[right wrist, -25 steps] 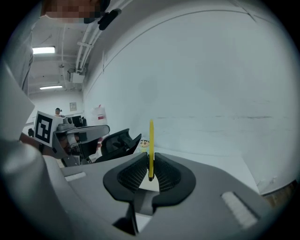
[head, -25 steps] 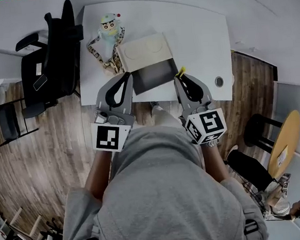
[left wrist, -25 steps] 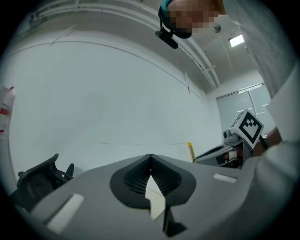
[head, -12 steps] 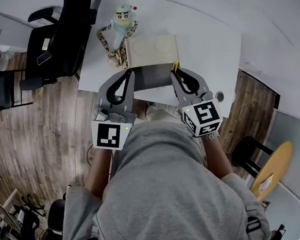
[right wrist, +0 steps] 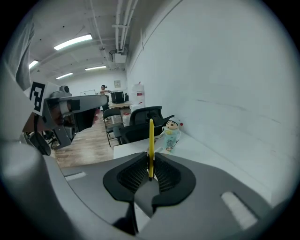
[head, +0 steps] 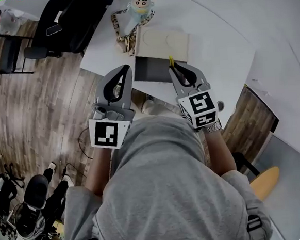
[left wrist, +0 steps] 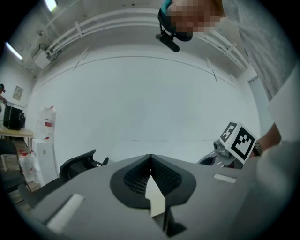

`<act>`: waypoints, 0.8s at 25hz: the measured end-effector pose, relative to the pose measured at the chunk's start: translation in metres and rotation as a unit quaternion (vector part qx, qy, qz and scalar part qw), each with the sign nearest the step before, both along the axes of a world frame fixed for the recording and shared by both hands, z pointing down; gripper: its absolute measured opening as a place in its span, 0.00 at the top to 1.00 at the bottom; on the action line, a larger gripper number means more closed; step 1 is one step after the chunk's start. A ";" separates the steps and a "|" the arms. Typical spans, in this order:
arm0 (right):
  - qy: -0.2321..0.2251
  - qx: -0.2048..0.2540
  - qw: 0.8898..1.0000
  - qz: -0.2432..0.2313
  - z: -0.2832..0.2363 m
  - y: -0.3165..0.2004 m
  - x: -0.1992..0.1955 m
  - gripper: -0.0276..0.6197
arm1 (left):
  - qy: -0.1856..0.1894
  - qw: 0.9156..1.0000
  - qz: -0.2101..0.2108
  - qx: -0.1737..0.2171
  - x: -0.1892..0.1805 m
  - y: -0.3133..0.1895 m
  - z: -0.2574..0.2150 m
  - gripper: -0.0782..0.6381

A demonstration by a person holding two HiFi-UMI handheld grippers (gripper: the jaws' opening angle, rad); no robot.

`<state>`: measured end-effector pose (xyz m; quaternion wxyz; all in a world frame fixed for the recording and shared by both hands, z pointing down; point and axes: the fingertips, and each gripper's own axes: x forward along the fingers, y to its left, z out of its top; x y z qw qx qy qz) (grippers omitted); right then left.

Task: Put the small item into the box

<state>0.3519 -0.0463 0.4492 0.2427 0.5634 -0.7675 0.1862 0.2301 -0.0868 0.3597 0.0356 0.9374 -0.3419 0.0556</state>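
Observation:
A thin yellow stick (right wrist: 151, 139) stands upright between the jaws of my right gripper (right wrist: 150, 159), which is shut on it. In the head view the stick (head: 171, 62) and my right gripper (head: 172, 68) are at the near right corner of the box (head: 152, 69), whose dark inside is open. Its beige lid (head: 163, 42) is folded back. My left gripper (head: 126, 68) hovers by the box's near left side, shut with nothing in it. In the left gripper view my left gripper (left wrist: 150, 158) points at a white wall.
A cartoon doll (head: 142, 3) with a patterned strap stands behind the box on the white table (head: 222, 54); it also shows as the doll (right wrist: 171, 133) in the right gripper view. A black office chair (head: 67, 25) stands at the table's left. Wooden floor (head: 46, 109) lies below.
The head view has swung, so the table and box sit higher and further right in the picture. My right gripper with the yellow stick has come in over the box's near right corner.

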 end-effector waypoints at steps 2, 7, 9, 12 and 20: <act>0.005 -0.008 1.000 -0.018 0.006 -0.004 -0.003 0.86 | -0.003 1.000 -0.014 -0.002 -0.004 0.000 0.002 0.89; 0.016 -0.030 0.998 -0.052 0.027 -0.011 -0.010 0.86 | -0.010 0.999 -0.040 -0.006 -0.008 0.001 0.008 0.89; 0.019 -0.040 0.997 -0.063 0.036 -0.012 -0.013 0.86 | -0.011 0.999 -0.046 -0.007 -0.007 0.004 0.008 0.89; 0.023 -0.059 0.995 -0.082 0.051 -0.013 -0.017 0.86 | -0.015 0.999 -0.050 -0.007 -0.004 0.008 0.008 0.89; 0.047 -0.103 0.986 -0.122 0.094 -0.008 -0.025 0.86 | -0.021 0.998 -0.053 -0.010 0.005 0.017 0.016 0.89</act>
